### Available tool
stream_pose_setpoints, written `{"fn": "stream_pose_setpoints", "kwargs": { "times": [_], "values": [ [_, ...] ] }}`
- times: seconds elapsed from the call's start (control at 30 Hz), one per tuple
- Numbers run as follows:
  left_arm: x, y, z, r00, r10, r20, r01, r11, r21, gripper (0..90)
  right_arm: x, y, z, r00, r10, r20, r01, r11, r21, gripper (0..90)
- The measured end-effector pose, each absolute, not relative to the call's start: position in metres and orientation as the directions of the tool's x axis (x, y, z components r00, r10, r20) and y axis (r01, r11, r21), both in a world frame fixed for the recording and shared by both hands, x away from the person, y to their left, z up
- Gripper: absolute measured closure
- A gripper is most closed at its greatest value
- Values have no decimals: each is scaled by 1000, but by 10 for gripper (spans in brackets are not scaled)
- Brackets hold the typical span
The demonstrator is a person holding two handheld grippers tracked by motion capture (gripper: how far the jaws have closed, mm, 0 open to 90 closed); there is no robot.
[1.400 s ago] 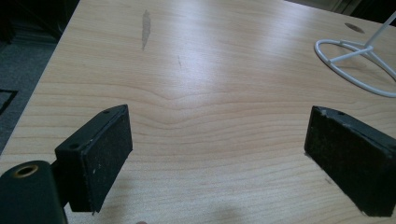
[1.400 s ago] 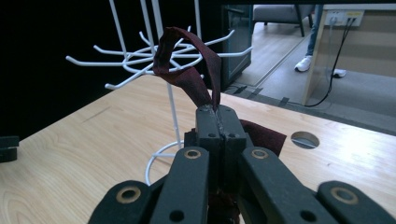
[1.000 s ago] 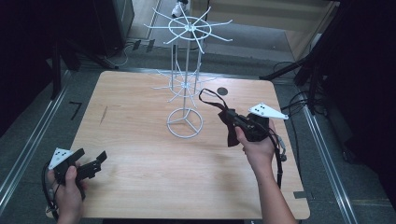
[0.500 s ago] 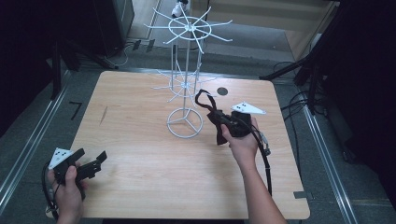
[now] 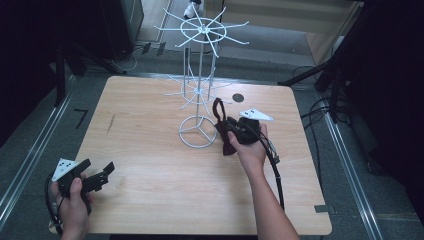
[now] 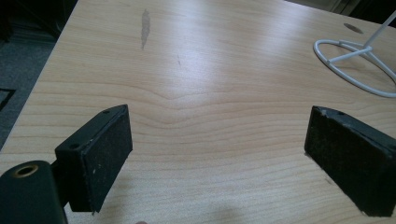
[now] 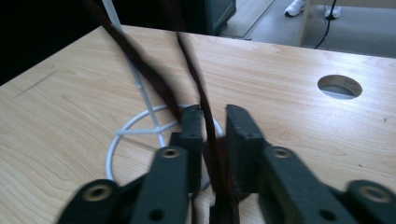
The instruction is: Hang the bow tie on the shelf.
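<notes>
My right claw (image 7: 212,122) is clamped on a dark reddish-brown strap (image 7: 215,161). In the right gripper view the two black jaws sit close together with the strap pinched between them. It loops up and away from the tips as two strands, and a bit hangs down below. From above, my right claw (image 5: 225,131) is held just beside the ring base of the white wire rack (image 5: 199,90), on its right, and the strap (image 5: 218,107) arcs up next to the rack's centre pole. I can't tell whether it touches any of the rack's arms.

My left claw (image 6: 218,154) has its jaws wide apart with nothing between them, just bare wood grain. In the high view that left claw (image 5: 102,172) is low over the near left corner of the counter (image 5: 150,165), well apart from the rack, in my left hand (image 5: 74,200).

The counter is light wood with a small round hole (image 5: 238,97) toward the far side, just behind my right hand (image 5: 252,150). The rack's ring base (image 6: 357,63) shows at the top right of the left gripper view.
</notes>
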State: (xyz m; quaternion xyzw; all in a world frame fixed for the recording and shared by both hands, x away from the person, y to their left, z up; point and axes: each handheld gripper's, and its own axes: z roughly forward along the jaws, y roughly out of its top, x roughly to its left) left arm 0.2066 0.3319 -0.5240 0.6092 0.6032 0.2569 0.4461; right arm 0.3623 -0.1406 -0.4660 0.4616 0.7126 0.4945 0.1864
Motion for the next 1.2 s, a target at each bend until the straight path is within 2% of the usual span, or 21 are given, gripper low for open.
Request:
{"fn": "stream_pose_setpoints", "kwargs": {
  "times": [0.27, 0.3, 0.33, 0.53, 0.77, 0.97, 1.2],
  "values": [
    [207, 332, -524, 141, 964, -224, 506, 125, 854, 84, 354, -150, -461, -501, 853, 148, 465, 120, 877, 270],
    [207, 332, -524, 141, 964, -224, 506, 125, 854, 84, 354, -150, -461, -501, 853, 148, 465, 120, 877, 270],
    [207, 332, -524, 140, 964, -224, 506, 124, 853, 84, 351, -153, -462, -496, 859, 126, 467, 141, 873, 152],
    [207, 332, -524, 141, 965, -222, 505, 123, 854, 84, 338, -169, -466, -470, 879, 83, 465, 167, 869, 104],
    [207, 331, -524, 140, 965, -221, 503, 123, 855, 84, 326, -193, -475, -451, 884, 122, 487, 129, 864, 78],
    [206, 331, -524, 139, 966, -219, 503, 122, 856, 84, 315, -216, -483, -442, 887, 135, 494, 115, 862, 14],
    [206, 331, -524, 139, 966, -217, 503, 120, 856, 84, 300, -248, -500, -392, 909, 141, 522, 94, 847, 3]
  ]
}}
